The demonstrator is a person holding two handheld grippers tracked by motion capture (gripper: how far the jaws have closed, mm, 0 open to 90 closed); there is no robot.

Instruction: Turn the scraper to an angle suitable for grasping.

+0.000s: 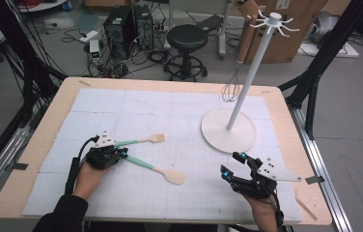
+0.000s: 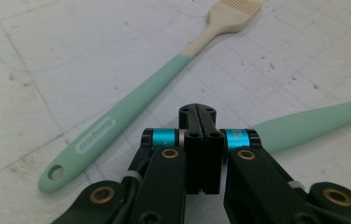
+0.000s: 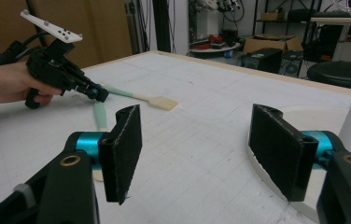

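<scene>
Left tongs [image 2: 200,122] are pinched fully shut on nothing, nose just between two mint-handled utensils on the worktop [image 1: 49,126]: one brush [image 2: 131,100], white lettering unreadable, and one spatula [image 1: 155,168]. Right tongs [image 3: 206,149] gape wide, empty, near the one white stand [image 1: 247,82].

The right gripper [image 3: 197,149] holds its two black padded jaws wide apart, nothing between them, just beside the white round base [image 3: 276,184]. Well beyond that base, the left gripper [image 3: 100,94], in a hand [image 3: 5,84], hangs over two mint-handled utensils [image 3: 138,98].
</scene>
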